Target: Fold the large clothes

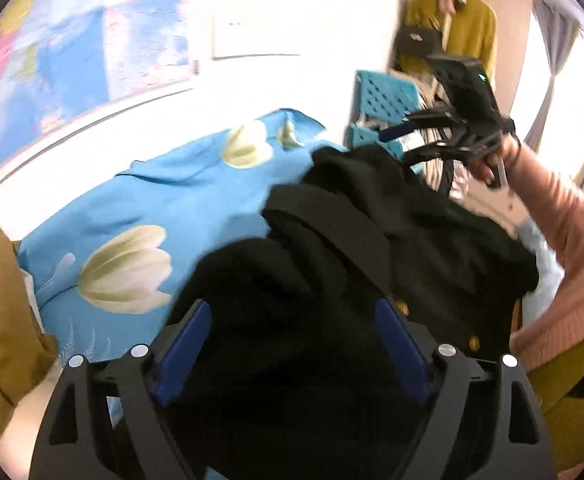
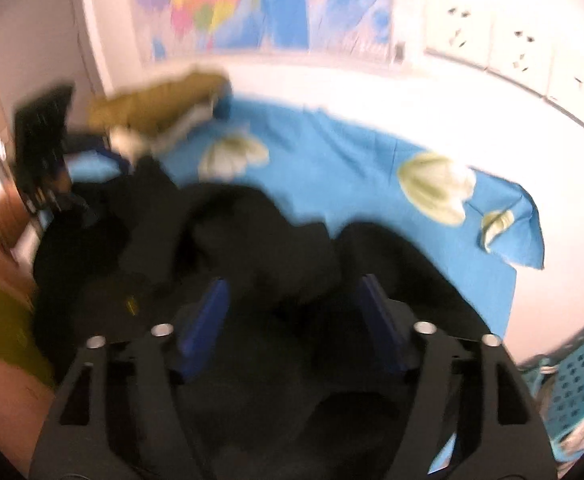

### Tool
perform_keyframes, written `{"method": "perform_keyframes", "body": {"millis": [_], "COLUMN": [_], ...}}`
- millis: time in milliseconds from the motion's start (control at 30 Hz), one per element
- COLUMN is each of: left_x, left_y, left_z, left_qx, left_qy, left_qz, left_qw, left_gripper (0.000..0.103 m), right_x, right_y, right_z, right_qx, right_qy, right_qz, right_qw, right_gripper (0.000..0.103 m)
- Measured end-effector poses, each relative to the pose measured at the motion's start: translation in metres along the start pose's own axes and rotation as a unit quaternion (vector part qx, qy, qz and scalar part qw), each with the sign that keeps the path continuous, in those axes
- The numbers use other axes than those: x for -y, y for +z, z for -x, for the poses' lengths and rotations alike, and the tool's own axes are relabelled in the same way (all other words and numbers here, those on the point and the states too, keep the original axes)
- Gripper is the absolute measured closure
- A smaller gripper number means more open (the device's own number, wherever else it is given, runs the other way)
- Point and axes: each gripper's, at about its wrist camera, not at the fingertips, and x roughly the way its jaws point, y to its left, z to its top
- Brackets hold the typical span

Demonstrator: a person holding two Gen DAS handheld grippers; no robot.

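Both hand-held grippers [image 1: 294, 350] [image 2: 292, 326], blue pads apart, above rumpled black garment [image 1: 352, 248] on tulip-print sheet [image 1: 163, 196].

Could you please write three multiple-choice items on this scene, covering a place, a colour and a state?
1. Where does the black garment lie?
A. On the blue tulip-print sheet
B. In the turquoise basket
C. On a hanger

2. What colour are the left gripper finger pads?
A. Red
B. Blue
C. White

3. How do the right gripper fingers stand?
A. Clamped on cloth
B. Shut empty
C. Apart

Answers: 1 A, it is heaped on the sheet; 2 B, both pads show blue; 3 C, a wide gap shows between them.
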Motion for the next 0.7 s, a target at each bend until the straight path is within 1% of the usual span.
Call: {"method": "perform_keyframes", "body": {"millis": [33,67,100,133,167,200,233,267,300,333,367,400,467,500,533,600,633,667,700], "left_x": [-0.004,-0.007,-0.009,-0.01,-0.012,-0.01,-0.006,-0.003,-0.001,-0.002,-0.007,-0.011,-0.021,-0.028,-0.034,-0.052,-0.061,-0.068,-0.075], "left_y": [0.003,0.005,0.009,0.013,0.015,0.016,0.017,0.013,0.01,0.009,0.01,0.011,0.019,0.027,0.033,0.056,0.067,0.075,0.083], "left_z": [-0.009,-0.017,-0.027,-0.038,-0.046,-0.057,-0.067,-0.068,-0.076,-0.08,-0.084,-0.083,-0.075,-0.069,-0.063,-0.052,-0.049,-0.049,-0.051], "left_qx": [-0.007,-0.014,-0.023,-0.033,-0.042,-0.055,-0.069,-0.078,-0.093,-0.103,-0.117,-0.117,-0.101,-0.087,-0.076,-0.041,-0.028,-0.02,-0.017], "left_qy": [0.011,0.015,0.012,0.003,-0.001,0.002,0.012,0.019,0.024,0.028,0.035,0.04,0.059,0.078,0.092,0.143,0.166,0.171,0.179], "left_qz": [0.005,0.008,0.015,0.021,0.021,0.011,-0.009,-0.02,-0.026,-0.025,-0.016,-0.008,0.007,0.018,0.025,0.052,0.064,0.076,0.084], "left_qw": [0.9999,0.9997,0.9996,0.9992,0.9989,0.9984,0.9975,0.9966,0.995,0.9939,0.9924,0.9923,0.9931,0.993,0.9926,0.9875,0.9837,0.9821,0.9801], "left_gripper": [0.021,0.021,0.021,0.021,0.021,0.021,0.021,0.024,0.042,0.053,0.068,0.076,0.082,0.085,0.086,0.091,0.091,0.092,0.093], "right_x": [0.0,-0.001,-0.003,-0.003,-0.004,-0.002,-0.002,0.0,-0.003,-0.005,-0.007,-0.01,-0.013,-0.013,-0.013,-0.009,-0.006,0.0,0.007], "right_y": [0.005,0.012,0.017,0.023,0.024,0.023,0.023,0.022,0.023,0.024,0.028,0.038,0.054,0.066,0.083,0.106,0.114,0.122,0.129], "right_z": [-0.008,-0.021,-0.029,-0.047,-0.061,-0.075,-0.093,-0.102,-0.105,-0.101,-0.093,-0.077,-0.056,-0.048,-0.035,-0.029,-0.032,-0.04,-0.053], "right_qx": [-0.001,-0.007,-0.013,-0.035,-0.055,-0.078,-0.107,-0.121,-0.126,-0.118,-0.103,-0.072,-0.02,0.009,0.052,0.1,0.113,0.121,0.119], "right_qy": [0.003,0.003,0.0,-0.005,-0.007,-0.007,-0.019,-0.029,-0.041,-0.042,-0.037,-0.044,-0.064,-0.076,-0.1,-0.135,-0.141,-0.142,-0.15], "right_qz": [-0.001,-0.002,-0.002,-0.004,-0.005,-0.006,-0.003,0.001,0.013,0.019,0.023,0.032,0.043,0.047,0.05,0.048,0.048,0.044,0.039], "right_qw": [1.0,1.0,1.0,0.999,0.998,0.997,0.994,0.992,0.991,0.992,0.994,0.996,0.997,0.996,0.992,0.985,0.982,0.981,0.981], "right_gripper": [0.028,0.019,0.016,0.019,0.028,0.036,0.045,0.055,0.061,0.07,0.078,0.08,0.084,0.085,0.085,0.085,0.085,0.085,0.085]}}
